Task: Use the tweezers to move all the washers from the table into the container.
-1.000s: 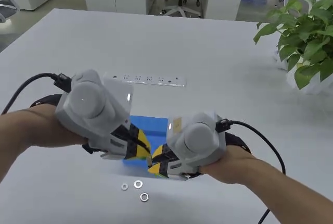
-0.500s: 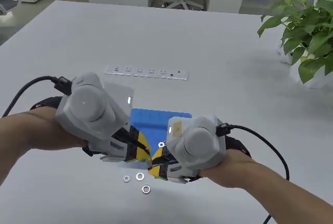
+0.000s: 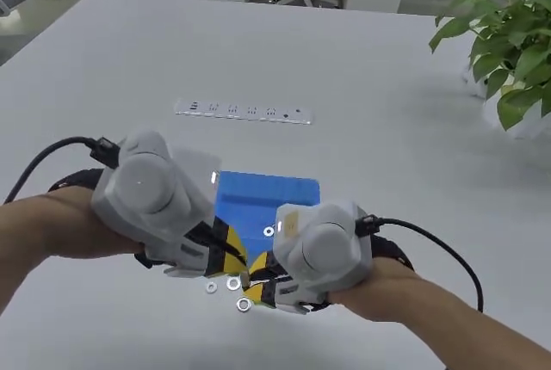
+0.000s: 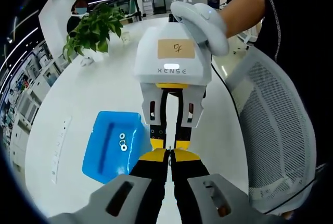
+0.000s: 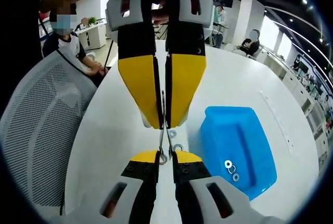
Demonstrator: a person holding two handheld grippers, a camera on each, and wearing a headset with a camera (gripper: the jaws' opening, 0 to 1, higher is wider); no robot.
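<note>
Three loose washers (image 3: 233, 284) lie on the white table (image 3: 370, 112) just in front of a blue container (image 3: 267, 194), which holds a washer (image 3: 269, 231). My two grippers meet tip to tip above the loose ones. The left gripper (image 3: 237, 260) is shut on thin metal tweezers (image 5: 164, 120). The right gripper (image 5: 165, 156) faces it, its jaws closed around the tweezers' tip end. At that tip sits a washer (image 5: 163, 157), with two more washers (image 5: 176, 140) beside it. In the left gripper view the container (image 4: 112, 148) lies left of the jaws.
A white power strip (image 3: 241, 112) lies beyond the container. A potted plant (image 3: 508, 43) stands at the table's far right. Office chairs stand past the far edge, and a mesh chair (image 5: 41, 130) is behind me. Cables trail from both grippers.
Both grippers have come back toward me off the container, down to the loose washers. The container's inside and its washer now show. My head has shifted too.
</note>
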